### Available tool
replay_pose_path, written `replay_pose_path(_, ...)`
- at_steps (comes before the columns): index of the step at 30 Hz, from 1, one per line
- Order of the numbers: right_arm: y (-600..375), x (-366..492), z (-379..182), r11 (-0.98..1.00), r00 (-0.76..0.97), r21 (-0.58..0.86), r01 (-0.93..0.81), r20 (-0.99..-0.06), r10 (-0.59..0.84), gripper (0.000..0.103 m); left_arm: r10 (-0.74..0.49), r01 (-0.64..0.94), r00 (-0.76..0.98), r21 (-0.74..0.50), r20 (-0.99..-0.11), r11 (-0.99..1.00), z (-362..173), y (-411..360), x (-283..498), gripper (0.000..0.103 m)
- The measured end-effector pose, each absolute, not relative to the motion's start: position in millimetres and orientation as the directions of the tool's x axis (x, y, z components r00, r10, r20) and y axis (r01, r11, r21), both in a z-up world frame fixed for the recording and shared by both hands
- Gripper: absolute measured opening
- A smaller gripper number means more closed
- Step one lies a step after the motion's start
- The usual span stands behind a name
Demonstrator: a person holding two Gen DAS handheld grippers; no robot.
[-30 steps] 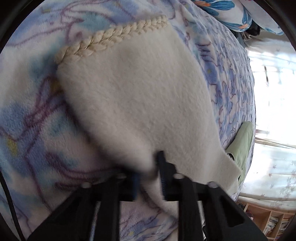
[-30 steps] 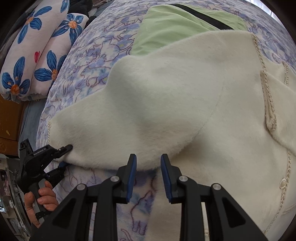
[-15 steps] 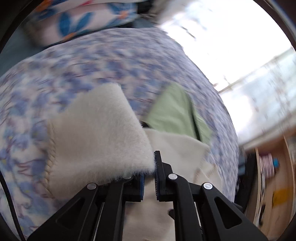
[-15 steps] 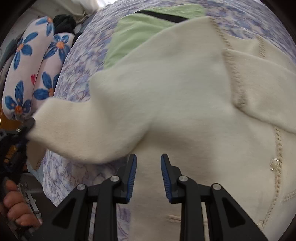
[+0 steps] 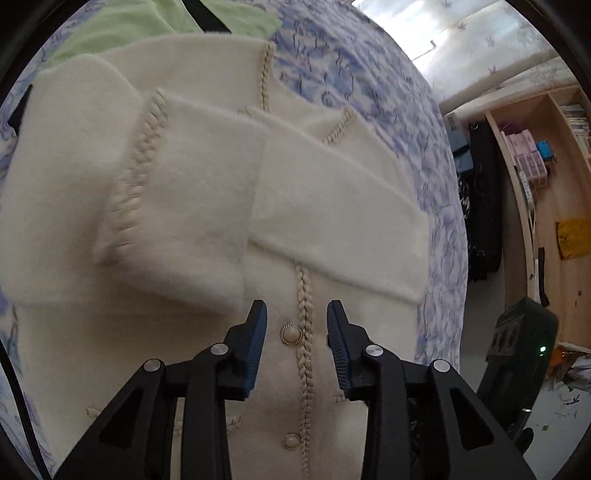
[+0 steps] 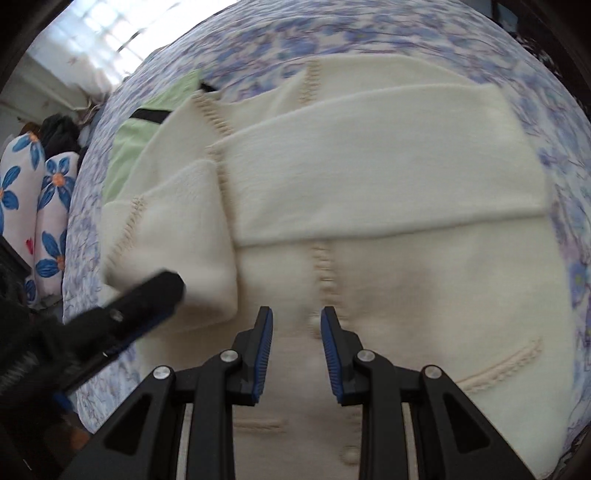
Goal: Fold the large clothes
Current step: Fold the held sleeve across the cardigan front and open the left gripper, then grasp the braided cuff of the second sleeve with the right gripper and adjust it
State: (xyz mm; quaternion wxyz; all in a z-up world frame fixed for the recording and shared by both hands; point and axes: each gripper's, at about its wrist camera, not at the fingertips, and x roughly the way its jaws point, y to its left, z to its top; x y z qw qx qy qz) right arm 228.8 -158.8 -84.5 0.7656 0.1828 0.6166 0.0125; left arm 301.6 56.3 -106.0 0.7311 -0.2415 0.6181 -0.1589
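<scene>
A cream cardigan [image 5: 192,332] with braided trim and pearl buttons lies flat on the bed, and fills the right wrist view [image 6: 424,295] too. Both sleeves are folded across its chest: one sleeve [image 5: 332,206] from the right, the other sleeve [image 5: 192,192] from the left. My left gripper [image 5: 296,325] hovers over the button band, its jaws opening with nothing between them; from the right wrist view it [image 6: 147,299] shows at the left sleeve's cuff. My right gripper [image 6: 296,332] hangs open above the cardigan's middle, holding nothing.
A light green garment [image 5: 147,22] lies beyond the cardigan's collar. The bedspread [image 5: 369,92] is blue floral. Flowered pillows [image 6: 33,199] lie at the bed's head. Wooden shelves [image 5: 546,184] and a black device [image 5: 517,362] stand past the bed's right edge.
My left gripper carried the cream sleeve across onto the cardigan's chest, rolled, and let it go. My right gripper swung over the garment's middle, its jaws unchanged.
</scene>
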Motion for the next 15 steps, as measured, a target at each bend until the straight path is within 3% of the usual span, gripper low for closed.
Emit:
replay_pose_path(4,-189.6,223.1,-89.9,0.927,0.224,0.297,0.231,-0.943,0.246,0.027,-0.490,-0.075,0.176,-0.508,-0.854,0.858,-110.2,51.9,281.9,0.050)
replay_pose_path(13,-173.6,226.6,-87.1,0.929,0.222,0.350,0.121,-0.922,0.319,0.028,-0.391,-0.156,0.231,-0.430,-0.891,0.889,-97.0,90.4,264.4,0.051)
replay_pose_path(15,-161.4,229.7,-84.3,0.931,0.223,0.357,0.073,-0.916,0.333,0.034,-0.364,-0.172,0.245,-0.410,-0.898,0.896,-91.9,100.7,257.6,0.051)
